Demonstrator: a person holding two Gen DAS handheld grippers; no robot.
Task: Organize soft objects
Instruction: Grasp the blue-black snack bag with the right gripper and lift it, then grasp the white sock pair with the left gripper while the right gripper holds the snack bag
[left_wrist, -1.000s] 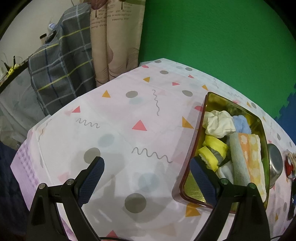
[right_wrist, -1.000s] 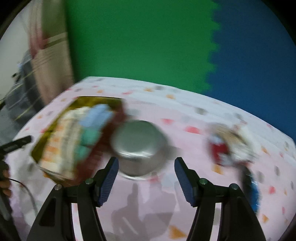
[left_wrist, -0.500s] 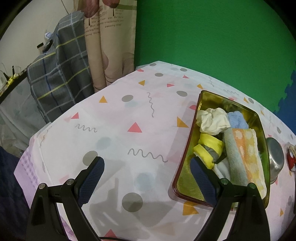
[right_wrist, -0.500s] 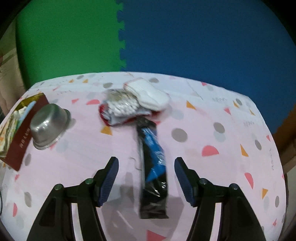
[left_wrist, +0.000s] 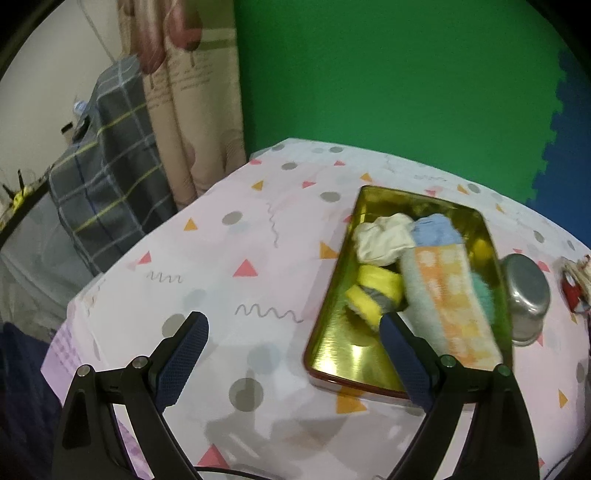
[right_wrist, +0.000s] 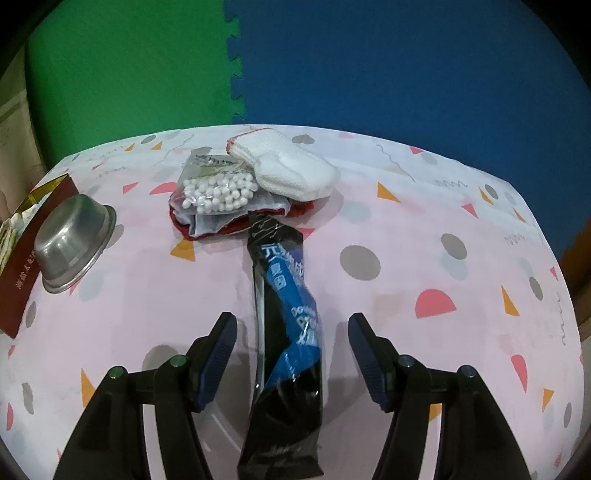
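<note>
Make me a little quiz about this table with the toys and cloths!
1. True or false: the right gripper is shut on the black and blue plastic packet.
2. Which lies on the red cloth: A) clear bag of white beads, B) steel bowl?
3. Fill in: the orange and white checked towel lies in the gold ___.

Key: 1 false, open around it; 2 A; 3 tin.

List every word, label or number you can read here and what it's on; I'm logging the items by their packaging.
Black and blue packet: Chinese characters and Latin letters starting "Do", creased, not legible in full.
Red side of the gold tin: gold Chinese characters, too small to read.
Bag of white beads: dark header label, blurred.
Curtain: lines of print, too blurred.
</note>
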